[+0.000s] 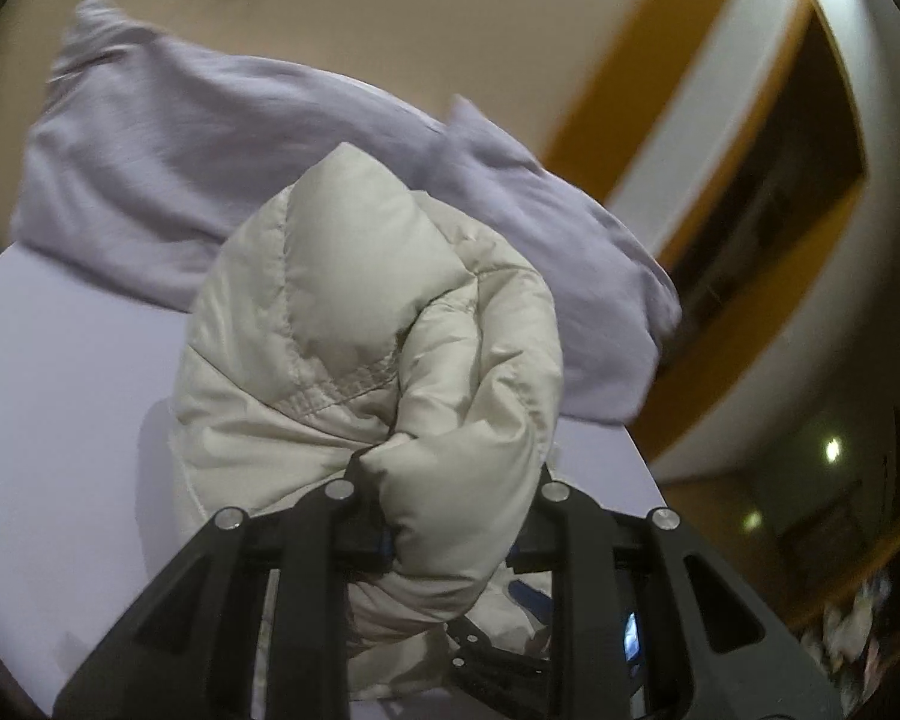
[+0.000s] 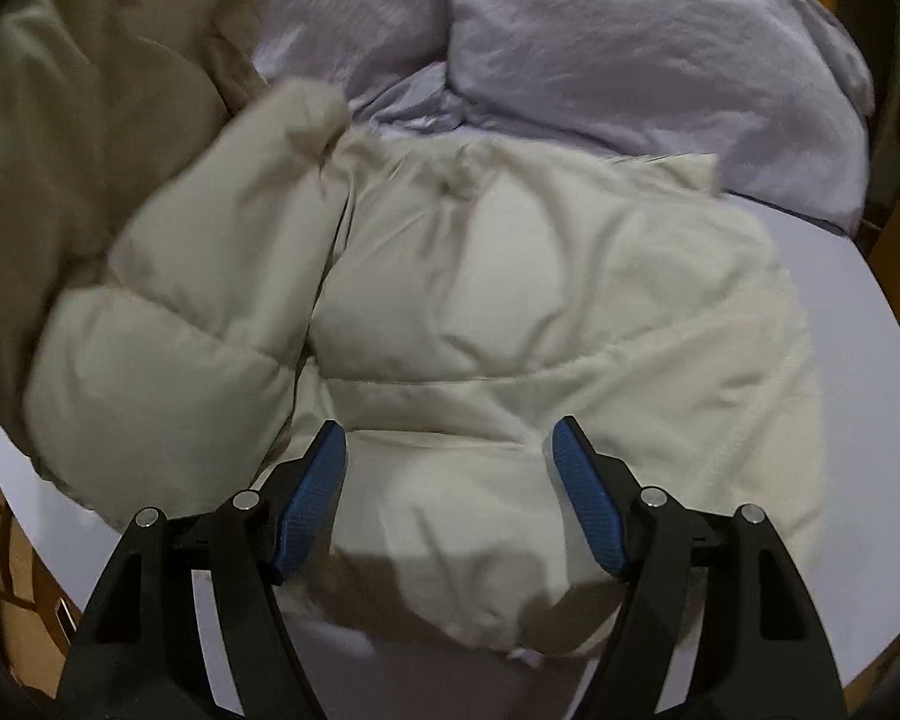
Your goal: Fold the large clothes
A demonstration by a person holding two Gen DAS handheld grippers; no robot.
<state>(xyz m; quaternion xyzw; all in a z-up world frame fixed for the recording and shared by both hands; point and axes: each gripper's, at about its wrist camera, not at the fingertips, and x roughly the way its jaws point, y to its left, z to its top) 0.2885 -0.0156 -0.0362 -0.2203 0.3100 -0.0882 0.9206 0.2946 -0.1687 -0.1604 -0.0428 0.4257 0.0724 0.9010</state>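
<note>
The puffy jacket (image 2: 510,300) is lying on the bed (image 2: 840,312), just below the pillows (image 2: 630,42). The left gripper (image 1: 450,516) is pinching its sleeve. The right gripper (image 2: 450,498) is hanging open over the near hem.

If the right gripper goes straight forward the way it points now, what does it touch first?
Most likely the cream puffer jacket: the right gripper stands open just above its padded body on the bed, though the exact gap is hard to judge.
</note>
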